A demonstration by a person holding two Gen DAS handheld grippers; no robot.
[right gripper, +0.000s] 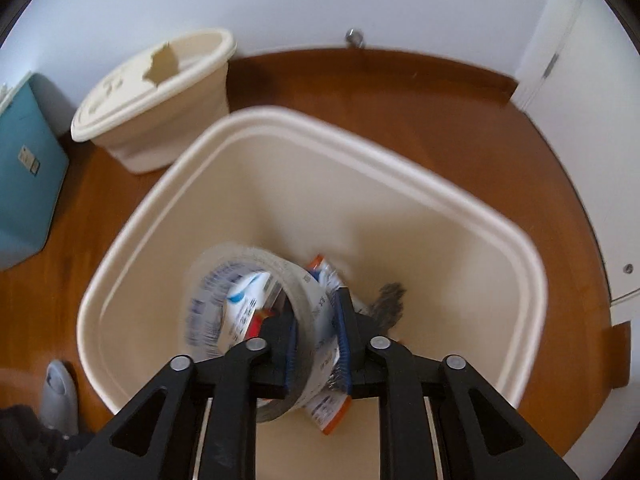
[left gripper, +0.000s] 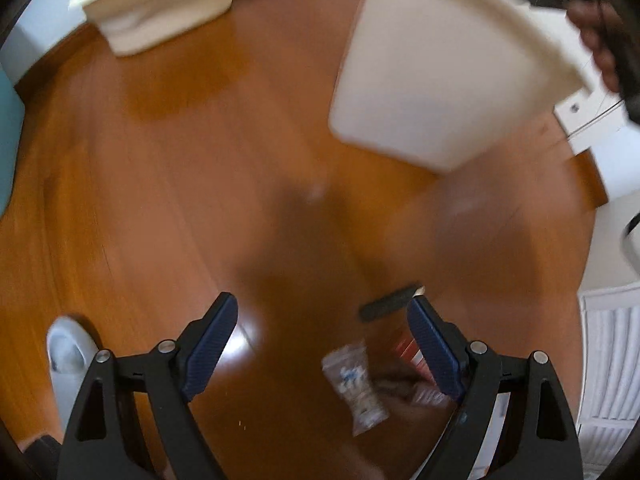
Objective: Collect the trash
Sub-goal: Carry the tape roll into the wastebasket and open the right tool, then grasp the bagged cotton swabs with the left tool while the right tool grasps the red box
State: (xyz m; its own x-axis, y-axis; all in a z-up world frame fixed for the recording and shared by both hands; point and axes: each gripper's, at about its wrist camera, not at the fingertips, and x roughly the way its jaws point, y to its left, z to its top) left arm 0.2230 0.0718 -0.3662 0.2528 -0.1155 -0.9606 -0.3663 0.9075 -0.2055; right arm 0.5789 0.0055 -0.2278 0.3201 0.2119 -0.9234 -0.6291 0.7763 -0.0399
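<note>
Brown wooden floor [right gripper: 400,112] is seen in both views. A teal box [right gripper: 28,184] is set against the pale wall [right gripper: 280,0] at left. A grey slipper [right gripper: 60,396] is seen on the floor, lower left. White door [right gripper: 592,120] at right, small metal doorstop [right gripper: 354,37] at the wall base.

Left wrist view looks steeply down at the wooden floor [left gripper: 168,184], beside the open cream bin [left gripper: 432,76]. Right wrist view looks down into that bin [right gripper: 516,248] from close above.

floor: brown wood [left gripper: 160,200] | wall: white [right gripper: 280,0] | teal box [right gripper: 28,184] left
</note>
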